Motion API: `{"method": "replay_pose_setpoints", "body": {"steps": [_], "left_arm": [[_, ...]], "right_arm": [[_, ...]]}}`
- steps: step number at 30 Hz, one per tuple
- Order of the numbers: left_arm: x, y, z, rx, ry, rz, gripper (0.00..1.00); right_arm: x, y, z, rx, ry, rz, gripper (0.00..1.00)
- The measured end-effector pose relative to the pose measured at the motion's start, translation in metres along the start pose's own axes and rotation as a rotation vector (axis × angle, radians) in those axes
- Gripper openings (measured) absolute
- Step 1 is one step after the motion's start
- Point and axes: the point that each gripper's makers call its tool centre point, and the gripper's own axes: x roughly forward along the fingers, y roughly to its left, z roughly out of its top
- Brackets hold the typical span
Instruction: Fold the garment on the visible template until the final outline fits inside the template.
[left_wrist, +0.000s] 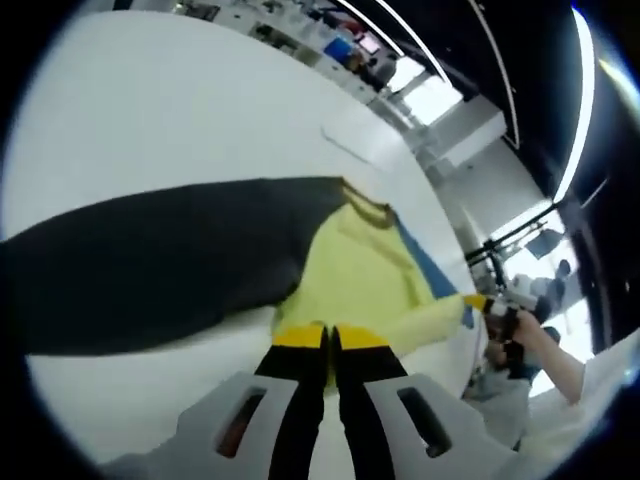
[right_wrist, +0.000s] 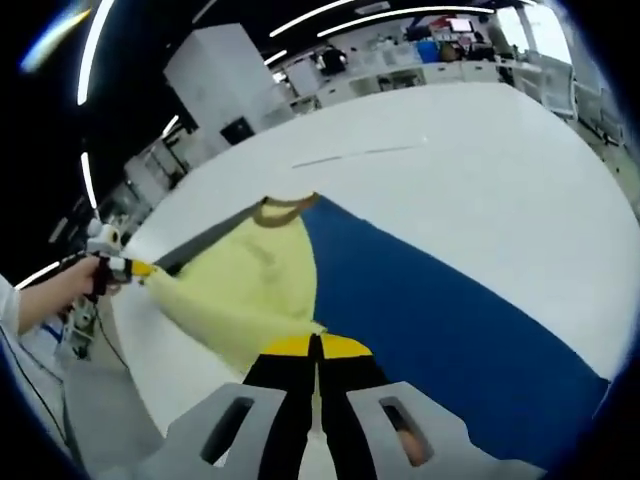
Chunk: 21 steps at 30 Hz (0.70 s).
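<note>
A pale yellow garment (left_wrist: 360, 265) with a tan collar hangs stretched above the white table. My left gripper (left_wrist: 330, 340) is shut on its near edge. The right gripper (left_wrist: 478, 302), held by a hand, pinches the garment's far right corner. In the right gripper view my right gripper (right_wrist: 315, 348) is shut on the yellow garment (right_wrist: 255, 290), and the left gripper (right_wrist: 135, 267) grips its left corner. Under the garment lies a flat template, black (left_wrist: 150, 260) on the left and blue (right_wrist: 430, 300) on the right. The blue part (left_wrist: 425, 265) peeks out beside the garment.
The white table (right_wrist: 480, 150) stretches far beyond the template, with a thin line marked on it (right_wrist: 350, 155). Shelves and benches (right_wrist: 400, 60) stand at the back of the room. A person's sleeve (left_wrist: 590, 380) shows past the table edge at right.
</note>
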Motion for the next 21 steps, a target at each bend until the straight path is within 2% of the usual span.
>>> {"method": "replay_pose_setpoints", "body": {"steps": [8, 17, 21], "left_arm": [[0.019, 0.014, 0.001, -0.015, 0.040, 0.019, 0.00], [0.028, 0.019, 0.003, -0.013, 0.049, 0.024, 0.00], [0.030, 0.017, 0.008, -0.026, 0.047, 0.017, 0.00]], "right_arm": [[0.022, -0.012, -0.005, -0.040, 0.036, -0.036, 0.01], [0.030, -0.018, -0.007, -0.051, 0.046, -0.048, 0.01], [0.034, -0.020, -0.013, -0.057, 0.065, -0.058, 0.01]]}}
